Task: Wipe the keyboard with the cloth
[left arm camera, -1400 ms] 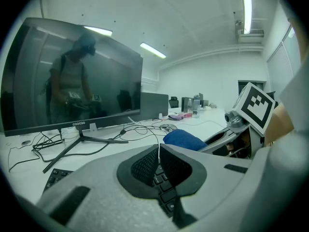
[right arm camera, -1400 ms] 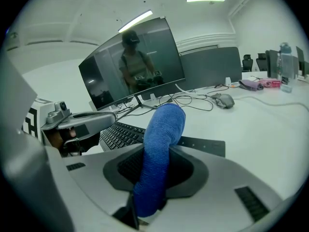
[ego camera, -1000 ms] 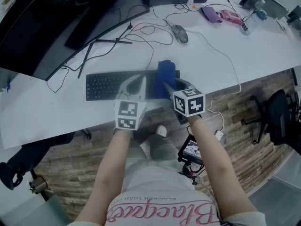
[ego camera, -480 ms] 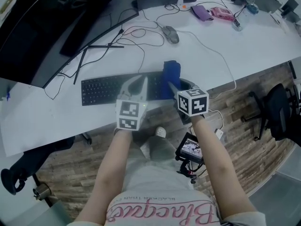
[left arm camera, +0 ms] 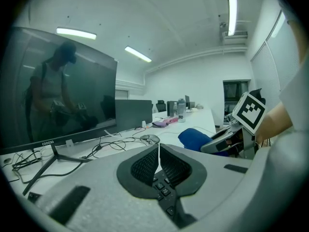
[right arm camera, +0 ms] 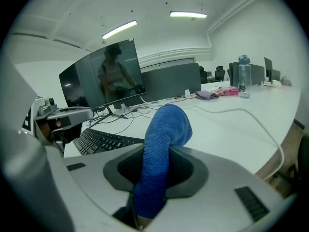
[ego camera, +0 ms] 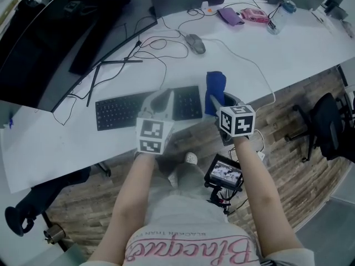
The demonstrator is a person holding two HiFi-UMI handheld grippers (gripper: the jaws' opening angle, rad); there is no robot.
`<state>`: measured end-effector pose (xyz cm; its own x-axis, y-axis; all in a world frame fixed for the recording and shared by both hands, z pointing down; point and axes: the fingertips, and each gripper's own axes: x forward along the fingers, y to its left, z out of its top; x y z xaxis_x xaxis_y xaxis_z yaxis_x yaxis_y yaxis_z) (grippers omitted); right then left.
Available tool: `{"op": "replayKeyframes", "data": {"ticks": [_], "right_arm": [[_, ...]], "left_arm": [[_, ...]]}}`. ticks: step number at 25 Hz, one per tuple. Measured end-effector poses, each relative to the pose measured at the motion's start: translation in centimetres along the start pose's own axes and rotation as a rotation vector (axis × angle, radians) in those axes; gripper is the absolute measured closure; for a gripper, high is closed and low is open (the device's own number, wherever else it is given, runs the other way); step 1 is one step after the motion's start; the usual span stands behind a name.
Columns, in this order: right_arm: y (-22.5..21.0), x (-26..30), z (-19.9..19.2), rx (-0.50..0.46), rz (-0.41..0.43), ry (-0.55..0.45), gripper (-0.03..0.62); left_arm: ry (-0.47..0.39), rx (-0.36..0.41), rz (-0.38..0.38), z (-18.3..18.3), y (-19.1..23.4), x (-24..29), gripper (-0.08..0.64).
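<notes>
Ref: black slab keyboard, all black. Blue knit-textured cloth just right of keyboard in head view: solid blue, no print. White desk top under both. Pale-grey left gripper w/ black mesh-pattern pads; pale-grey right gripper same. Marker cubes: white w/ black square blocks. Grey mouse behind keyboard, black & white cables nr it. Further behind, to right: purple pouch, pink case. Floor in front of keyboard: brown wood planks, mixed tones.

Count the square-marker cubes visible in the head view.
2. One marker cube rides the left gripper above the keyboard; the other rides the right gripper, which grips the blue cloth. None seems hidden.
</notes>
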<state>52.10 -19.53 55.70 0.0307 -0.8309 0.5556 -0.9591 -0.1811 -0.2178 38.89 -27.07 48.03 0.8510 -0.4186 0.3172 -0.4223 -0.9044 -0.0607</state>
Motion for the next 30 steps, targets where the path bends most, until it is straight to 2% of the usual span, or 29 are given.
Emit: {"op": "replayKeyframes", "data": {"ticks": [6,12,22,30], "right_arm": [[-2.4,-2.3,2.4,0.009,-0.070,-0.061,0.485],[-1.1,-5.0,6.5,0.006,-0.086,-0.171,0.485],[6.2,-6.9,14.5,-0.074,-0.015,-0.323,0.485],[14.0,-8.3,20.1,-0.167,0.061,-0.414,0.483]], "left_arm": [[-0.034,0.017,-0.017,1.6,0.5,-0.6,0.554],[-0.086,0.040,0.000,3.9,2.4,-2.4,0.554],[-0.214,0.070,0.051,9.1,6.4,-6.3,0.552],[-0.295,0.132,0.137,13.2,10.5,-10.8,0.553]]}}
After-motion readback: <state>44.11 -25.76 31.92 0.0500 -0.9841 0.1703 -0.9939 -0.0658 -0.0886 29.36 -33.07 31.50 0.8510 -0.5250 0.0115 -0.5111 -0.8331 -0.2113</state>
